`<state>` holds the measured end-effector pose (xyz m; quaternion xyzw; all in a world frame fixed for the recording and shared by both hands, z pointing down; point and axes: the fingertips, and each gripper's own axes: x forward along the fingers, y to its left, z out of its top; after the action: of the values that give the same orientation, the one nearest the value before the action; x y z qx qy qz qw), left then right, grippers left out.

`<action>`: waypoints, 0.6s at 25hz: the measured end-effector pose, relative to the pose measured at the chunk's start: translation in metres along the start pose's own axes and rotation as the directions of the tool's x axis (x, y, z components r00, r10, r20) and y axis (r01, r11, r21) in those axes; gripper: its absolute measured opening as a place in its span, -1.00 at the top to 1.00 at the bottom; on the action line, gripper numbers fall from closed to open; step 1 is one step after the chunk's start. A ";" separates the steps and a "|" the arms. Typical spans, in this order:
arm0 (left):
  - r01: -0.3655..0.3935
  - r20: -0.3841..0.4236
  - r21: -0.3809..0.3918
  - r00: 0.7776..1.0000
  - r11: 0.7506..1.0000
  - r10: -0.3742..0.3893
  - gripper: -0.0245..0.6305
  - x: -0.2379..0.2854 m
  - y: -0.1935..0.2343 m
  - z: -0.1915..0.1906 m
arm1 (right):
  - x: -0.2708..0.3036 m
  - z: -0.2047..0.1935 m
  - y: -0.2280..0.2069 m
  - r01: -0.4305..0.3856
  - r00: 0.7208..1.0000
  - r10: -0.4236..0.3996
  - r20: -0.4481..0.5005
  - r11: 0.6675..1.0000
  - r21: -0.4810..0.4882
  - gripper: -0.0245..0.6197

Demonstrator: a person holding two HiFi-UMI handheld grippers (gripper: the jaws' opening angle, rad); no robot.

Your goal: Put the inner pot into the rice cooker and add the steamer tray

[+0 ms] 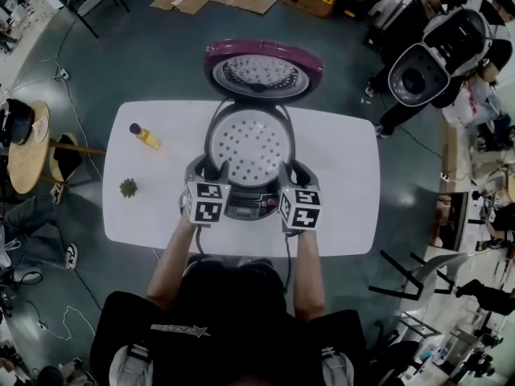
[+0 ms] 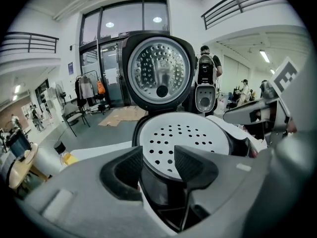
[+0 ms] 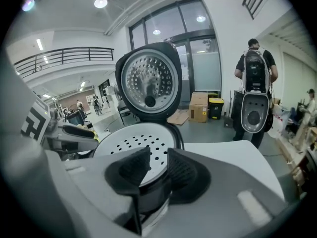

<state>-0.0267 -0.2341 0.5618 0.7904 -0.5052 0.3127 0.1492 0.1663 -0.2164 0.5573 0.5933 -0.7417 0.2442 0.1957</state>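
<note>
The steamer tray (image 1: pixel 251 147), round and perforated, lies flat in the mouth of the rice cooker (image 1: pixel 245 206), which stands in the middle of the white table (image 1: pixel 354 175). It covers the opening, so no inner pot shows. Being round, the tray has no long axis; what matters is its near rim, which sits just ahead of and below both grippers. Neither hand is the nearer.

The left gripper (image 2: pixel 159 157) is at the near-left of the rim. Its jaws stand well apart, with the rim between them and the pads clear of it. The right gripper (image 3: pixel 158 165) is at the near-right. Its jaws are much closer together across the rim, and they seem to pinch it, though the view does not quite settle that. Any pull-away would likely go back toward the near edge and upward.

The lid (image 1: pixel 262 71) stands open on the far side. A small yellow bottle (image 1: pixel 146 136) and a little green plant (image 1: pixel 128 187) sit well to the left.

No brand can be read. The cooker's front panel and the print across the person's shirt are both too blurred, and the cubes carry only square markers.
</note>
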 end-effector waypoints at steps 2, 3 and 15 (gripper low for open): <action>-0.006 0.024 0.001 1.000 1.000 0.006 0.29 -0.008 -0.002 0.006 | -0.009 0.005 0.001 -0.002 1.000 0.002 0.020 1.000 -0.012 0.58; -0.010 0.040 0.002 0.999 1.000 0.010 0.29 -0.014 -0.004 0.010 | -0.015 0.008 0.002 -0.003 0.999 0.004 0.035 1.000 -0.021 0.58; -0.035 0.287 0.003 0.957 0.999 0.033 0.34 -0.101 -0.031 0.051 | -0.109 0.050 0.013 -0.003 0.967 0.027 0.254 0.996 -0.093 0.58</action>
<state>-0.0108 -0.1768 0.4598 0.8192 -0.5337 0.1994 0.0661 0.1774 -0.1585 0.4517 0.6046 -0.7756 0.1327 0.1240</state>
